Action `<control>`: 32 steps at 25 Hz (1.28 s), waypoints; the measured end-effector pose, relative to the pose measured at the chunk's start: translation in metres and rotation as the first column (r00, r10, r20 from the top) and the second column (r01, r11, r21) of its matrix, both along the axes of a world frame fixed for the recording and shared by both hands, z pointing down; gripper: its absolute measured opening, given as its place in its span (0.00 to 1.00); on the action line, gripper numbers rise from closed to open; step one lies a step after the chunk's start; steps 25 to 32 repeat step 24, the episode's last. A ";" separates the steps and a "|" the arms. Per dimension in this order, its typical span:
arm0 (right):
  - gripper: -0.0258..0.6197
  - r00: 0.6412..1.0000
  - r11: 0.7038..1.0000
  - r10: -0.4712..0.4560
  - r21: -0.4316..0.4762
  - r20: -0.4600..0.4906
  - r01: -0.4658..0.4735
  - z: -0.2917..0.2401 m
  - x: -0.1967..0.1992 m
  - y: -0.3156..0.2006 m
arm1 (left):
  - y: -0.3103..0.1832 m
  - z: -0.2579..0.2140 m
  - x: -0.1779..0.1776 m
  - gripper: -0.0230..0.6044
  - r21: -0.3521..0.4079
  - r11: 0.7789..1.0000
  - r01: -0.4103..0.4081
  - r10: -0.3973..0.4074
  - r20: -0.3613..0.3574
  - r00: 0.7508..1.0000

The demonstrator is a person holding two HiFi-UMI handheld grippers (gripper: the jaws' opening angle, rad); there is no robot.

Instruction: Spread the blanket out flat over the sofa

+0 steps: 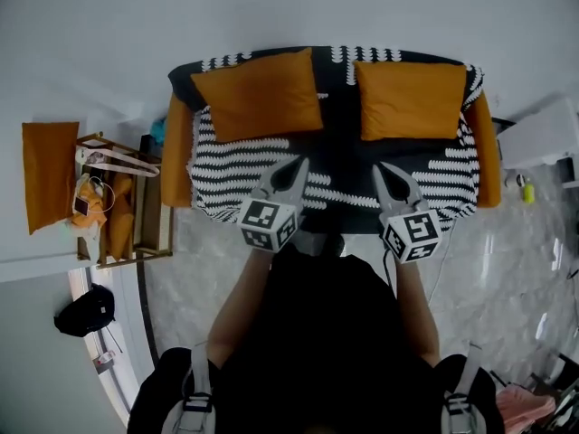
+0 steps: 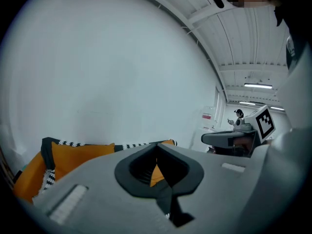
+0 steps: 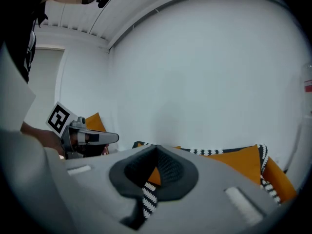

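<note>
The black-and-white patterned blanket [image 1: 237, 159] lies over the seat and back of the orange sofa [image 1: 176, 152]. Two orange cushions [image 1: 258, 93] [image 1: 409, 99] lean on its back. My left gripper [image 1: 299, 161] and right gripper [image 1: 378, 166] hang side by side above the sofa's front edge, both shut with nothing between the jaws. In the left gripper view the closed left gripper [image 2: 157, 144] points at the wall over the sofa back, and the right gripper view shows the right gripper [image 3: 156, 146] doing the same. A strip of blanket [image 3: 148, 196] shows through the gap under the right jaws.
A wooden side rack [image 1: 149, 208] with orange and white items stands left of the sofa, and an orange cushion [image 1: 50, 174] lies further left. A black bag [image 1: 86, 310] sits on the floor. A white cabinet [image 1: 543, 138] stands at the right. A white wall is behind the sofa.
</note>
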State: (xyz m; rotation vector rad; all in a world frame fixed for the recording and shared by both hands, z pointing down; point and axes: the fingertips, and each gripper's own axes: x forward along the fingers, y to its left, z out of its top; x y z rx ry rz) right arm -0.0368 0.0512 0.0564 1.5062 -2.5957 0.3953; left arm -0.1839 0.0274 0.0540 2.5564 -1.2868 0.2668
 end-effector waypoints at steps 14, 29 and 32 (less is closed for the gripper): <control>0.04 0.999 0.999 -0.033 0.007 -0.029 0.033 -0.005 -0.007 0.024 | 0.024 0.000 -0.001 0.05 -0.020 1.000 0.011 -0.011 -0.002 1.000; 0.04 0.998 0.999 -0.039 -0.011 -0.039 0.038 0.002 -0.009 0.034 | 0.035 0.007 0.007 0.06 -0.033 0.999 0.002 -0.002 0.009 1.000; 0.04 0.998 0.999 -0.039 -0.011 -0.039 0.038 0.002 -0.009 0.034 | 0.035 0.007 0.007 0.06 -0.033 0.999 0.002 -0.002 0.009 1.000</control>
